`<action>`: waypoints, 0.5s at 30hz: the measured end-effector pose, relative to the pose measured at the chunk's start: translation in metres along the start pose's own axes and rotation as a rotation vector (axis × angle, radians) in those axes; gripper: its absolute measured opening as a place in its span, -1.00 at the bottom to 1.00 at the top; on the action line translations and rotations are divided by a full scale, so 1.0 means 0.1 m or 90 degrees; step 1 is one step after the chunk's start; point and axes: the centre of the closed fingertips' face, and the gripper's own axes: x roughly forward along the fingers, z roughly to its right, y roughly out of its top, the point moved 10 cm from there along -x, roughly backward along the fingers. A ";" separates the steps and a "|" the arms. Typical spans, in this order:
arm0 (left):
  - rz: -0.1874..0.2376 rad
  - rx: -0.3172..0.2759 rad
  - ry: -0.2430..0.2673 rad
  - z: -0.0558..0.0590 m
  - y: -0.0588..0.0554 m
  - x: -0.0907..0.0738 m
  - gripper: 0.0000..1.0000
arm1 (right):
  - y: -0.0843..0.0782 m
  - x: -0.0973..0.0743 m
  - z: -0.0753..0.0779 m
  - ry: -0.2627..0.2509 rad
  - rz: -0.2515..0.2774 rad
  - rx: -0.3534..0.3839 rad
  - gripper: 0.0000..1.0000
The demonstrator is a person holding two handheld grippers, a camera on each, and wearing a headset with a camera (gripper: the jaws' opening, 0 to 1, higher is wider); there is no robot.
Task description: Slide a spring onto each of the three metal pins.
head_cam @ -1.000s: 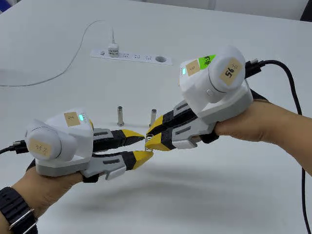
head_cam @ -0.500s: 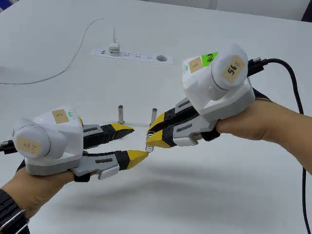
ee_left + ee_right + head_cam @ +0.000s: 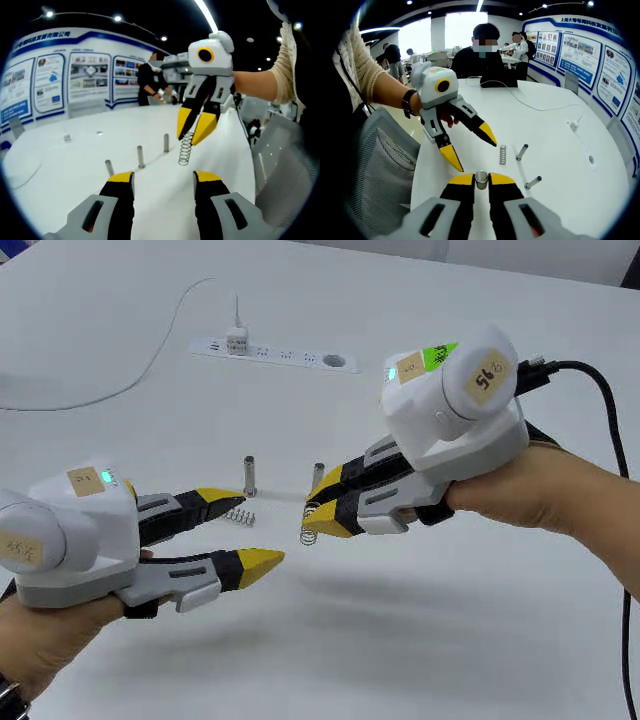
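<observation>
**A:** What does the right claw (image 3: 314,519) have at this moment?

**B:** Its jaws are almost closed, and they pinch the upper end of a spring (image 3: 185,148). The spring hangs free below the yellow tips. Its long axis points down toward the tabletop (image 3: 450,640) and leans a little. In the right gripper view I look nearly straight into the coil, so I think the spring continues the line of the claw.

**A:** And the left claw (image 3: 258,528)?

**B:** It is wide open and it holds nothing. It hovers low and points toward the right claw.

**A:** Where are the pins?

**B:** In the left gripper view the three pins (image 3: 140,156) stand upright in a row on the tabletop. The end pin (image 3: 318,476) is the nearest to the held spring. It stands just beside the right claw, on the far side from the person. I see no spring on any of them. A second spring (image 3: 238,516) lies flat near the left claw.

**A:** So what decides the next move?

**B:** In my judgement, the lower mouth of the spring must come exactly over the top of the end pin, with the two axes in one line. The right hand is nearer, so it should do this. If the spring keeps its lean, it may catch on the pin's edge.
</observation>
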 end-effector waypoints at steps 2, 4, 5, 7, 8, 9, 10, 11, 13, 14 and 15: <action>-0.004 -0.001 0.008 -0.01 -0.02 -0.01 0.00 | 0.00 0.00 0.01 -0.003 0.001 0.001 -0.77; -0.005 -0.004 0.014 -0.01 -0.03 -0.03 0.03 | 0.00 0.00 0.02 -0.004 0.003 0.004 -0.77; -0.004 -0.004 0.016 -0.02 -0.04 -0.04 0.04 | 0.00 0.00 0.02 -0.005 0.004 0.005 -0.77; -0.005 -0.007 0.022 -0.03 -0.05 -0.05 0.05 | 0.00 0.00 0.03 -0.006 0.004 0.006 -0.77; -0.004 -0.008 0.026 -0.03 -0.05 -0.06 0.06 | 0.00 0.00 0.03 -0.007 0.005 0.008 -0.77; -0.004 -0.008 0.029 -0.04 -0.06 -0.07 0.06 | -0.01 0.00 0.03 -0.007 0.006 0.008 -0.77; -0.003 -0.010 0.033 -0.04 -0.06 -0.09 0.07 | -0.01 0.00 0.04 -0.008 0.005 0.009 -0.77; -0.001 -0.011 0.035 -0.05 -0.06 -0.09 0.08 | -0.01 0.00 0.04 -0.008 0.005 0.010 -0.77; 0.000 -0.014 0.041 -0.05 -0.07 -0.11 0.09 | -0.02 0.00 0.04 -0.009 0.005 0.011 -0.77; -0.001 -0.016 0.043 -0.06 -0.07 -0.11 0.10 | -0.02 0.00 0.05 -0.009 0.005 0.012 -0.77; -0.002 -0.017 0.045 -0.06 -0.08 -0.12 0.10 | -0.03 0.00 0.05 -0.010 0.005 0.013 -0.77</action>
